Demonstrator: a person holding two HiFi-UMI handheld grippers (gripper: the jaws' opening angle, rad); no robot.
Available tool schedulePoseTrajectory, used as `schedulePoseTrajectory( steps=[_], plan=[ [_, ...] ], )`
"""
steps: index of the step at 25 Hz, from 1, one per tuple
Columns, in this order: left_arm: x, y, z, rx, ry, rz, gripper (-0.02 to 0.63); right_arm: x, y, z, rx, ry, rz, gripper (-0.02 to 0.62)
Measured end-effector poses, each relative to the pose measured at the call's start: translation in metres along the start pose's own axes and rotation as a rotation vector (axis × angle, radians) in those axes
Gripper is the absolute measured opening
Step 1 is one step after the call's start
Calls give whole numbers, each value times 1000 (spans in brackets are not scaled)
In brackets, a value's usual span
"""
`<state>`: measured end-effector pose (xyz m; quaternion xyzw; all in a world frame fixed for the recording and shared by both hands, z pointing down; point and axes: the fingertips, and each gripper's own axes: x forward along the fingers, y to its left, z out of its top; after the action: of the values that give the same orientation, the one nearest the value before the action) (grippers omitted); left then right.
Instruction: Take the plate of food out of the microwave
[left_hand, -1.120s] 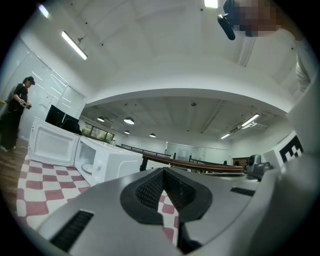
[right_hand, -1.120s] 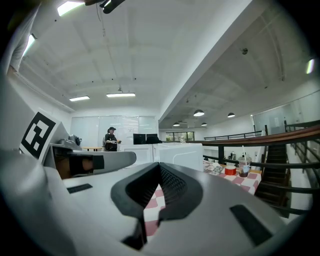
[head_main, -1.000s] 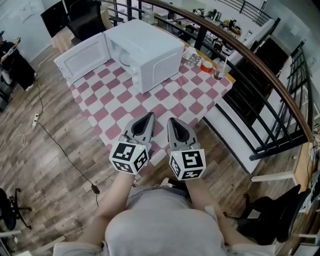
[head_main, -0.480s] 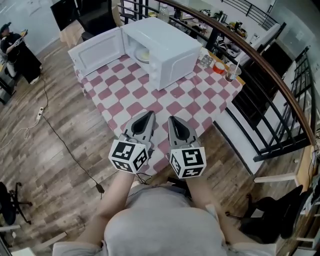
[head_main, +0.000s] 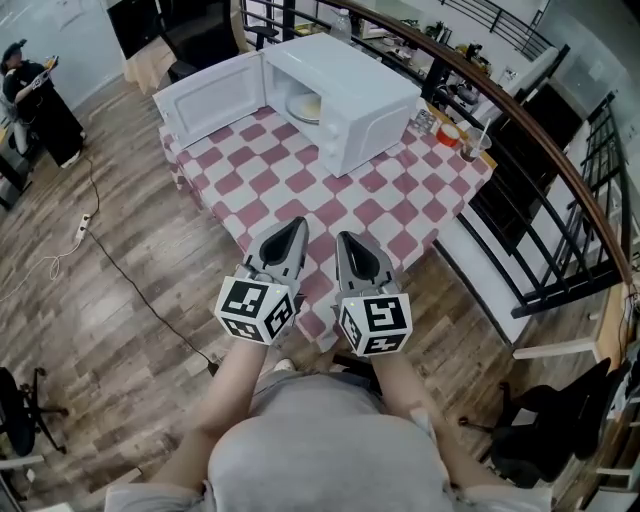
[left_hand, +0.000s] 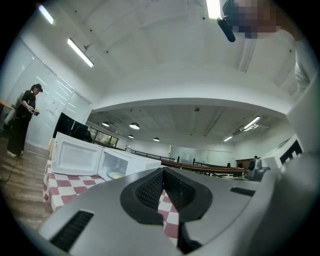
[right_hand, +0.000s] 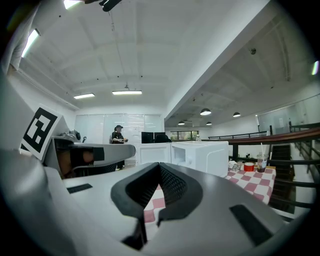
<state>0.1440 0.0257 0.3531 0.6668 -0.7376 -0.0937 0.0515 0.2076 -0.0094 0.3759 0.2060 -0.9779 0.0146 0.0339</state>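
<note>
Left gripper (head_main: 296, 226), right gripper (head_main: 346, 240): jaws together, empty. Head view catches the plate (head_main: 304, 105) inside the open microwave (head_main: 355, 80); right gripper view shows only its side.

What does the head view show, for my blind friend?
A white microwave stands open on a checked table, a plate of food inside. Nearer, a person holds the left gripper and right gripper side by side, both shut.
</note>
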Motion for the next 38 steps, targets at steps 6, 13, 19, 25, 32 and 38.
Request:
schedulePoseTrajectory(
  steps=[6, 13, 19, 25, 32, 38],
  plan=[
    [-21, 20, 7, 5, -4, -9, 5, 7, 29, 1, 0, -1, -13, 25],
    [-33, 41, 17, 21, -17, -11, 5, 20, 57, 2, -11, -3, 3, 25],
    [-40, 59, 20, 26, -17, 0, 5, 33, 75, -1, -23, 6, 29, 25],
    [-43, 77, 18, 17, -10, 7, 5, 48, 86, -4, -23, 10, 41, 25],
    [-41, 112, 27, 29, -18, 18, 3, 82, 106, 1, -44, 8, 68, 25],
    [-23, 143, 34, 41, -24, -22, 3, 122, 114, 4, -69, 1, 56, 25]
  ],
)
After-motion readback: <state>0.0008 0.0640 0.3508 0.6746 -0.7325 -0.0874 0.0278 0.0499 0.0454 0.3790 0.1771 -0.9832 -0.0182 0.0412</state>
